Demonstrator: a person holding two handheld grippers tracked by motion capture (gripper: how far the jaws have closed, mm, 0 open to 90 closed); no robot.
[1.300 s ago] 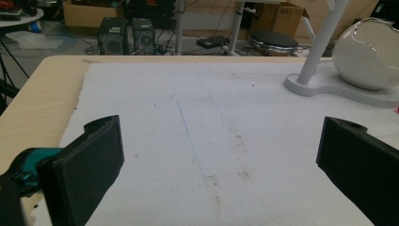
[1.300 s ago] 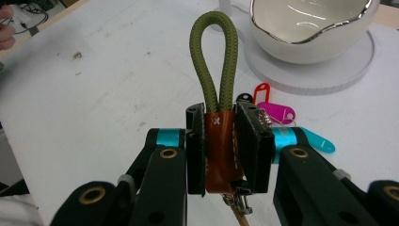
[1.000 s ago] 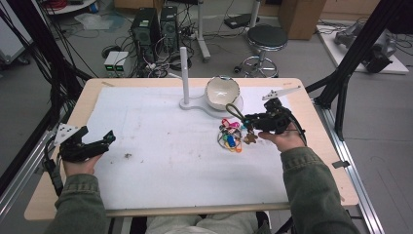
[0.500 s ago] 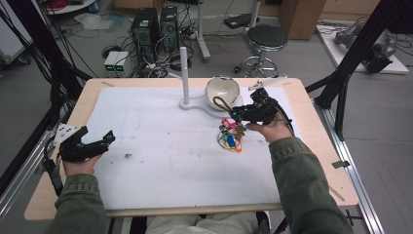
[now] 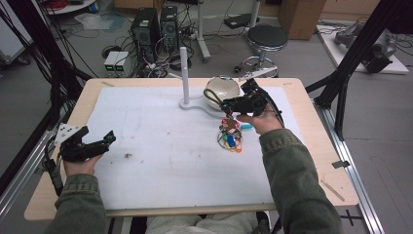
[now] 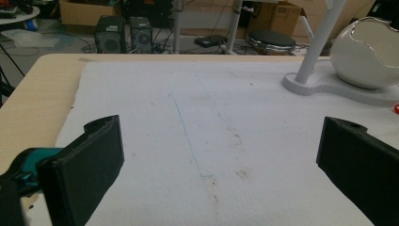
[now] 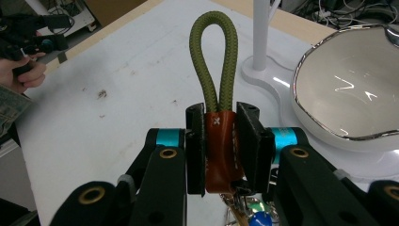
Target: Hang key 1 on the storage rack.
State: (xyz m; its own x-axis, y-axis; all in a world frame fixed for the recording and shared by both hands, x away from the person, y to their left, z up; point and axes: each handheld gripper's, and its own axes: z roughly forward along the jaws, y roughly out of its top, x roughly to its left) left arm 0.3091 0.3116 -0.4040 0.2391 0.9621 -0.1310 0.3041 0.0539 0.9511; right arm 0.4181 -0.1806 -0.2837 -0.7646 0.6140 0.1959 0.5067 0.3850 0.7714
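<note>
Between the jaws of the right gripper (image 7: 220,146) a key strap (image 7: 217,113) is clamped by its brown leather sleeve, the jaws drawn in narrow against both sides of it. From that sleeve an olive cord loop (image 7: 212,52) stands straight out ahead along the gripper's own line, so the long axis of the strap runs with the jaws, not across them. Below the sleeve, a ring of keys with coloured tags (image 5: 230,139) is seen hanging down to the white mat (image 5: 156,146), where the lower tags appear to rest.

The relation that matters is loop to post. In the high view the white post (image 5: 183,73) is seen rising from a flat base just to the left of the right gripper (image 5: 243,103), with the white bowl (image 5: 221,87) between and slightly behind. The open end of the loop is pointed toward that side, near the post but apart from it. If hanging the strap there is intended, the loop would probably have to be raised above the post's top and lowered over it.

The left gripper (image 5: 85,146) is held well apart at the left edge of the mat, its jaws (image 6: 221,160) spread wide with nothing between them. The right hand is judged far nearer to post and bowl.
</note>
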